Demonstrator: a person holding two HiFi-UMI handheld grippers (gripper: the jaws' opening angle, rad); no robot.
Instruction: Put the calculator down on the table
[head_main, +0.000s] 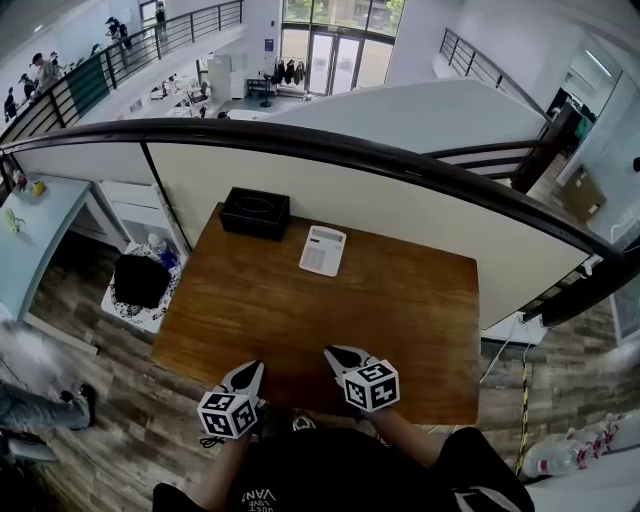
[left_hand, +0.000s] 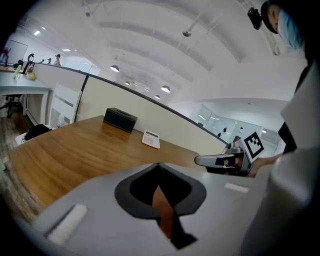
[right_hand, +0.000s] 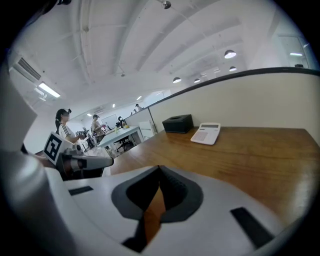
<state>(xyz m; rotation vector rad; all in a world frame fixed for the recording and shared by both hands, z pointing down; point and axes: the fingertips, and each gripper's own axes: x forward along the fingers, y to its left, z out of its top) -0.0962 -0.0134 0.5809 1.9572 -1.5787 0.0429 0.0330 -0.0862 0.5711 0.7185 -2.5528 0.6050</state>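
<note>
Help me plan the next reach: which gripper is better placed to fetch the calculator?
Likely right. The right gripper sits almost straight below the calculator in the head view; the left gripper is farther aside. Both are shut and empty.

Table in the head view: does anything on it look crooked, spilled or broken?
Nothing stands out. The calculator lies flat near the far edge, beside the black box; the table shows no spill.

I see the bench as smooth brown wood with a soft sheen. The calculator looks pale matt plastic, the box matt black. The left gripper and right gripper wear smooth grey plastic shells.
</note>
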